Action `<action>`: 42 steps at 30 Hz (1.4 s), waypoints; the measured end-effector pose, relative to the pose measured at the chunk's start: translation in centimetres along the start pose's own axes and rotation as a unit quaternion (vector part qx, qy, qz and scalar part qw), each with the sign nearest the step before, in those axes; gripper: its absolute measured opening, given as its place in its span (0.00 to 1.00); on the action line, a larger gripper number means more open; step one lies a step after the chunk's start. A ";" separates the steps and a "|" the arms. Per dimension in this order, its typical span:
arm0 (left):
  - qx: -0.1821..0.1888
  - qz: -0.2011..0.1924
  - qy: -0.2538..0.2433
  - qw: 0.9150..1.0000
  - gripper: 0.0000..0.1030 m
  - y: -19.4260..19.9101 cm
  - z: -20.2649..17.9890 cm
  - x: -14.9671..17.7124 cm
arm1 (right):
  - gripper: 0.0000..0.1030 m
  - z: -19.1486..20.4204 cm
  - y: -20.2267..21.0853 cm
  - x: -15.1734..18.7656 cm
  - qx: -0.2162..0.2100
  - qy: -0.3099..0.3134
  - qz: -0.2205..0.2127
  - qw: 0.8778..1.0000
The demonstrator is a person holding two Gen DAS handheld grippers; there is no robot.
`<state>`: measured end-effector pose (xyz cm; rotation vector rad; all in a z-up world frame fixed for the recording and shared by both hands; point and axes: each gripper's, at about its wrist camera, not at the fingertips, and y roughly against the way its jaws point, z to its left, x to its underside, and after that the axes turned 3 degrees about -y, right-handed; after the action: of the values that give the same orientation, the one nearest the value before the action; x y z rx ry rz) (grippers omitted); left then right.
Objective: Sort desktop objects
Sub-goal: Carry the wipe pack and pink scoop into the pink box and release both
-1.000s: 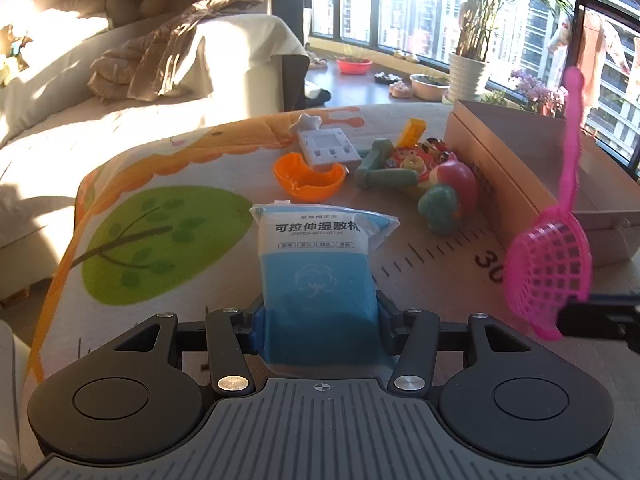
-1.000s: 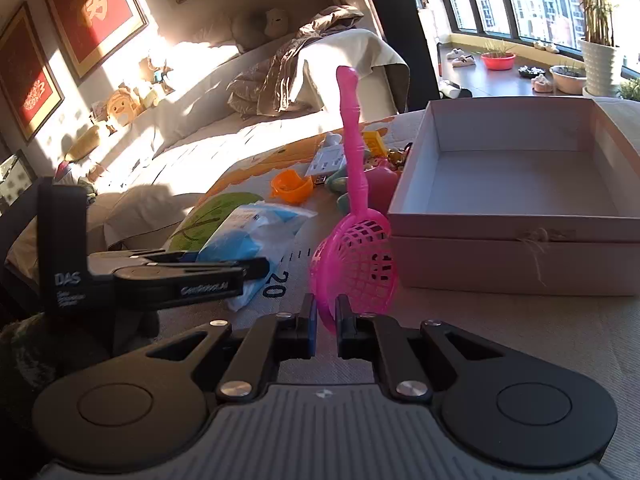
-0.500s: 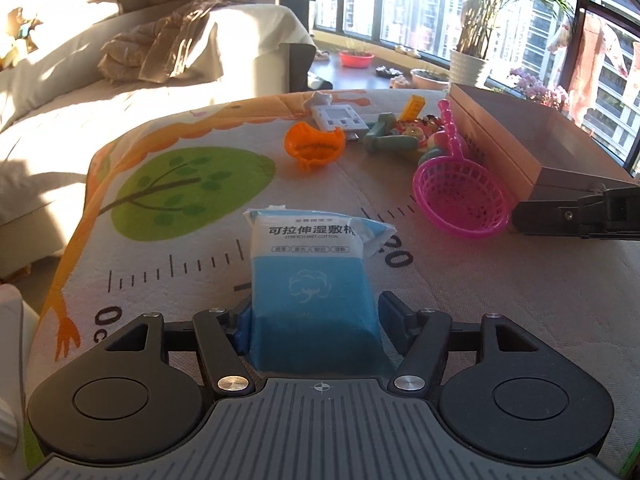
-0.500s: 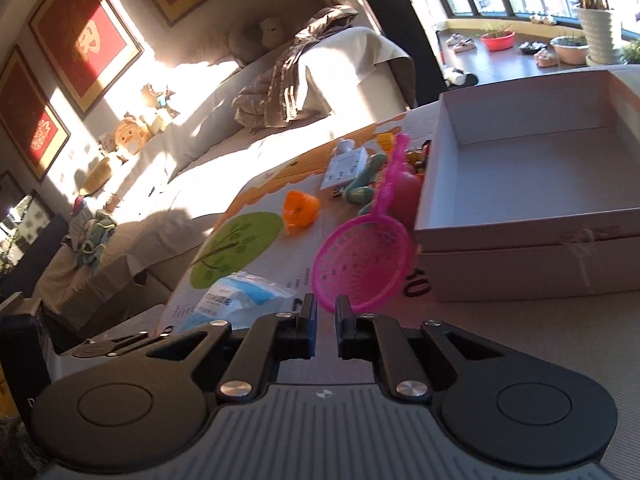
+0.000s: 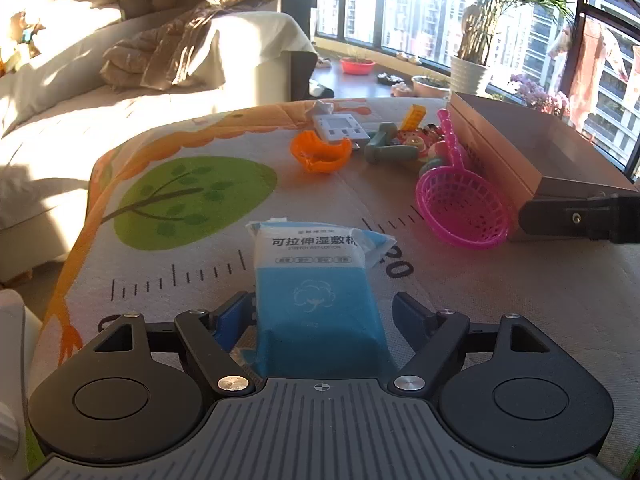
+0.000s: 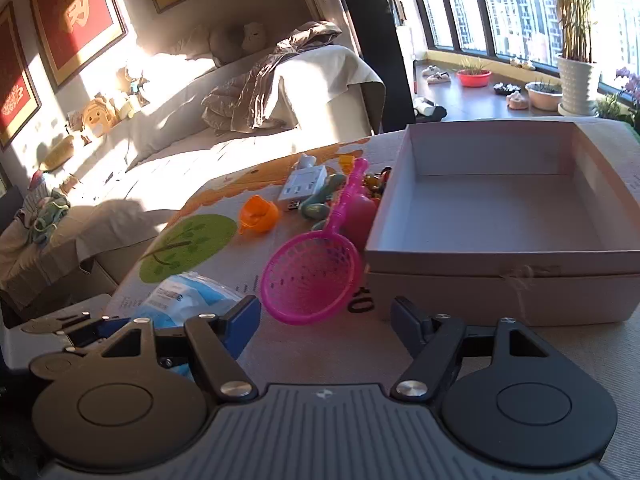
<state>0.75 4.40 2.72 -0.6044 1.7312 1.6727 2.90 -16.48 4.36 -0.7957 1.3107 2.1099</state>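
A blue-and-white packet of cotton pads [image 5: 316,280] lies flat on the play mat between the jaws of my left gripper [image 5: 324,316]. Those jaws are opening, with a gap on each side of the packet. A pink toy net [image 6: 312,276] lies on the mat against the open white box [image 6: 480,292], just ahead of my right gripper [image 6: 326,316]. The right jaws are opening too, and nothing is between them. The left wrist view shows the pink net [image 5: 460,208] beside the box [image 5: 520,148], with the right gripper's finger [image 5: 580,216] near it.
Further back on the mat lie an orange scoop [image 5: 320,154], a white power strip [image 5: 340,127], a green dumbbell [image 5: 384,148] and several small toys against the box. A sofa with bedding stands behind, and potted plants line the windows.
The right gripper let go of the pink net, which now lies by the box, and its jaws spread. The left jaws widened off the packet, which rests on the mat.
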 end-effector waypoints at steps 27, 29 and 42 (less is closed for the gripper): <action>0.000 0.001 -0.003 1.000 0.84 -0.4 0.2 0.0 | 0.64 2.0 -2.8 1.6 0.016 -0.001 0.115 0.993; -0.001 -0.004 -0.002 1.000 0.82 -0.9 0.1 -0.4 | 0.64 1.9 -2.0 2.1 0.023 0.016 0.117 0.993; 0.005 0.012 0.006 1.000 0.65 -1.7 0.7 -0.5 | 0.71 4.4 -5.4 1.6 0.089 0.143 0.063 0.984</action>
<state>2.41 4.85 1.89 -0.5929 1.7595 1.6789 4.66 -10.11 1.55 -0.9878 1.7156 1.9888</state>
